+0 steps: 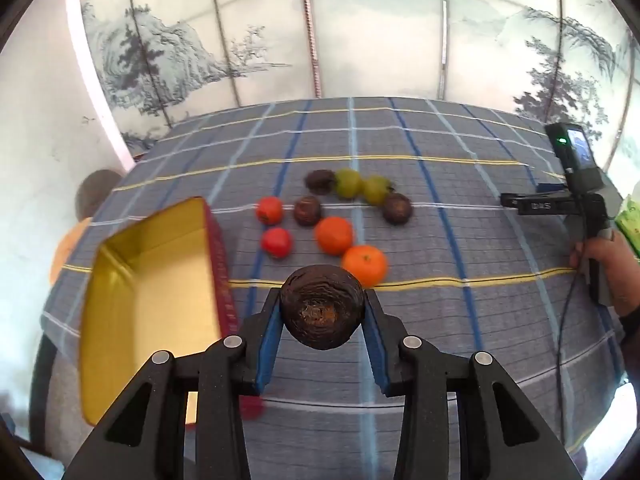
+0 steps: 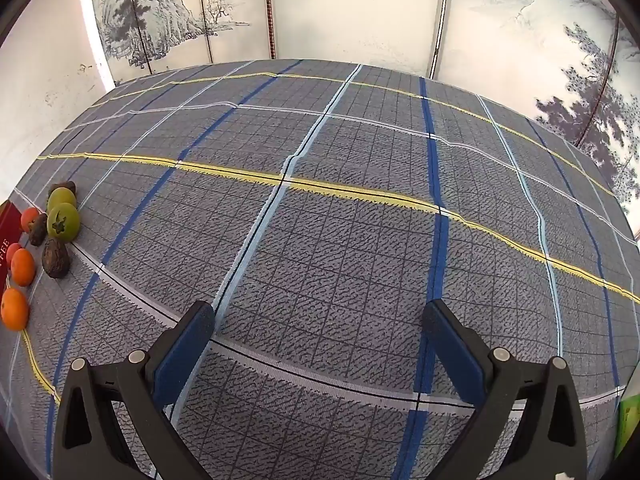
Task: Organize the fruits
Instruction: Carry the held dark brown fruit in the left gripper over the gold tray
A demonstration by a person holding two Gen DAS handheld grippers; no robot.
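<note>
My left gripper (image 1: 322,312) is shut on a dark brown wrinkled fruit (image 1: 322,307) and holds it above the checked tablecloth (image 1: 420,320). To its left stands an open red tin with a gold inside (image 1: 152,300), with nothing visible in it. Beyond lie two oranges (image 1: 364,265), two red fruits (image 1: 276,241), two green fruits (image 1: 349,182) and three more dark brown fruits (image 1: 307,210). My right gripper (image 2: 318,322) is open and empty over bare cloth, with the fruit pile (image 2: 62,220) at its far left. It also shows in the left wrist view (image 1: 516,202).
A painted folding screen (image 1: 320,32) stands behind the table. The tin's red side (image 2: 8,224) shows at the left edge of the right wrist view. A green packet (image 2: 628,416) sits at the table's right edge.
</note>
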